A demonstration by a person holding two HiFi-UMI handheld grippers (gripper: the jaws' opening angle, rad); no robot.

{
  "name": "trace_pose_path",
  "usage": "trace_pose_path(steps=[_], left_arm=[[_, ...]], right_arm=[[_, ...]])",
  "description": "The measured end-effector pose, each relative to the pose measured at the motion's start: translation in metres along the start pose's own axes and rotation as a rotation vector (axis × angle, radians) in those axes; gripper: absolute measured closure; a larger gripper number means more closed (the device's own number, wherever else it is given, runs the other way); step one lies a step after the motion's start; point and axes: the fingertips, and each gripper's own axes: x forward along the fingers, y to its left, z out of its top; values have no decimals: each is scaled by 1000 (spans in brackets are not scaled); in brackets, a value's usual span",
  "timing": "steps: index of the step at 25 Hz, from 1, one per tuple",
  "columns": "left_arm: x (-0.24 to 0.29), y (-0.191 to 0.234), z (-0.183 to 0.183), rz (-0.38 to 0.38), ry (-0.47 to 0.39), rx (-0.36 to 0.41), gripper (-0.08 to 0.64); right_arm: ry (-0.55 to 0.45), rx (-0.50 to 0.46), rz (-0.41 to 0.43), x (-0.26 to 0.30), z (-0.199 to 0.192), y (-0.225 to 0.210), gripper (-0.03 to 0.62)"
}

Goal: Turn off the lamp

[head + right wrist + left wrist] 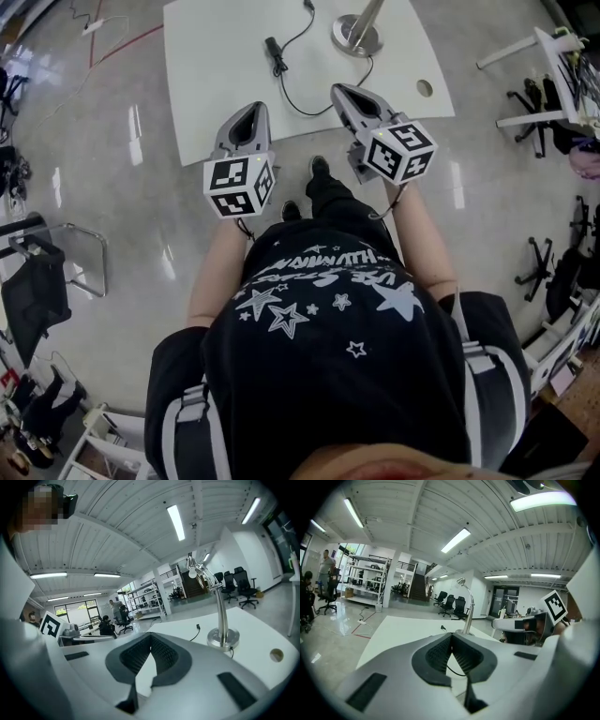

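Note:
The lamp stands on the white table (216, 56), with its round metal base (357, 36) at the far side. Its black cord runs to an inline switch (275, 54) lying on the tabletop. In the right gripper view the base (223, 638) sits ahead and right, and the bulb (192, 573) glows on the bent neck. My left gripper (255, 106) hovers over the table's near edge, jaws shut and empty. My right gripper (337, 89) sits a little nearer the lamp base, also shut with nothing between its jaws. The left gripper view has the lamp stem (469, 611) straight ahead.
A round cable hole (425, 88) is in the table's right part. A metal-framed chair (56, 262) stands on the floor at the left, office chairs (534, 122) at the right. People sit and stand near shelving (112, 616) far off.

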Motion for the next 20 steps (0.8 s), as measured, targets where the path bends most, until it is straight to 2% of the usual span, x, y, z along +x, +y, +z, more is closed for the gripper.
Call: trace_pose_path(steps=[7,12,15,20], left_arm=[[38,24,1,80,17,-15,549],[78,30,11,95,-16,-46,549],[108,36,4,122,14,-64,549],[142,36,-19,119,99,-106,548]], right_arm=[[23,-2,77,52,14,-30,586],[47,1,132,94,29,-60,586],[54,-4,152,114,35,-83,586],[92,-5,198,142,38,-104,586]])
